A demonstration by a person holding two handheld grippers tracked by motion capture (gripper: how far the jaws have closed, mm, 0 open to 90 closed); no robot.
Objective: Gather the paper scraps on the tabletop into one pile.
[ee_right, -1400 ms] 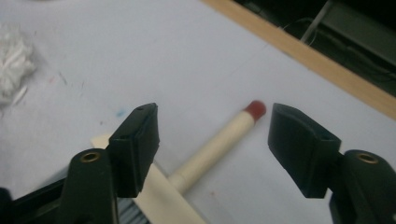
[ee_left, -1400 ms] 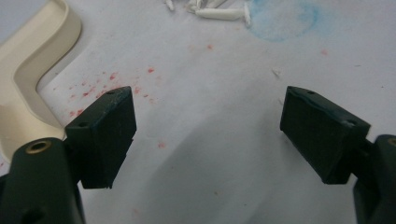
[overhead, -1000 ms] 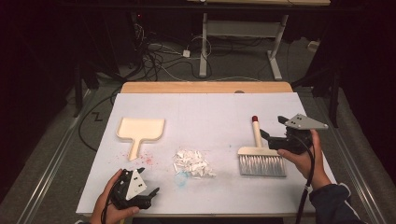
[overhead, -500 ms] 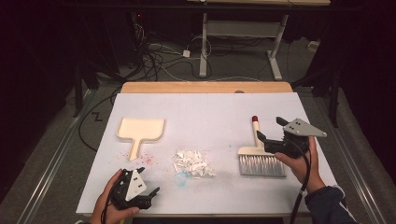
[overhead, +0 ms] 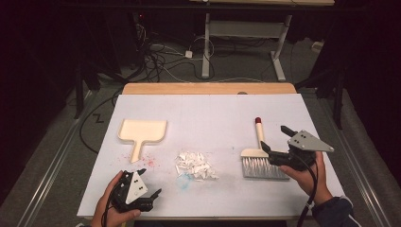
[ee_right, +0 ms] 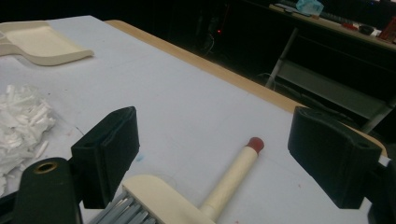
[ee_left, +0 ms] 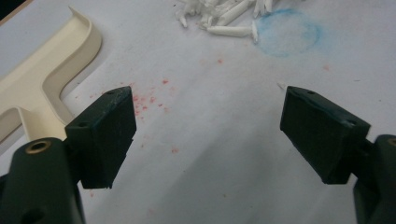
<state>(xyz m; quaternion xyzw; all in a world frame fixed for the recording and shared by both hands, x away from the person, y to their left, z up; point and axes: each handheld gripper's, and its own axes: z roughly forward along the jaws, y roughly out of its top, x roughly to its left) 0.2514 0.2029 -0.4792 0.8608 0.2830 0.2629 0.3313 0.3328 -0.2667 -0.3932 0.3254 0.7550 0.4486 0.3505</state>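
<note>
A cream brush [overhead: 259,153] with grey bristles and a red-tipped handle lies on the white table [overhead: 213,113] at the right. My right gripper [overhead: 273,136] hovers open just over its handle [ee_right: 233,177], jaws wide on either side and touching nothing [ee_right: 215,114]. A pile of white scraps [overhead: 194,164] sits mid-table. A cream dustpan [overhead: 142,132] lies at the left. My left gripper [overhead: 150,182] rests open near the front left edge, empty [ee_left: 208,93], with the dustpan's handle [ee_left: 28,107] to its left and the scraps [ee_left: 224,14] ahead.
A blue chalk ring [ee_left: 287,32] and red specks [ee_left: 149,98] mark the tabletop. A wooden strip [overhead: 208,89] runs along the far edge. Beyond it are cables [overhead: 156,56] and a desk frame [overhead: 246,33] on the floor.
My right gripper has shifted left and down, closer over the brush handle. The left gripper, brush, scraps and dustpan have stayed put.
</note>
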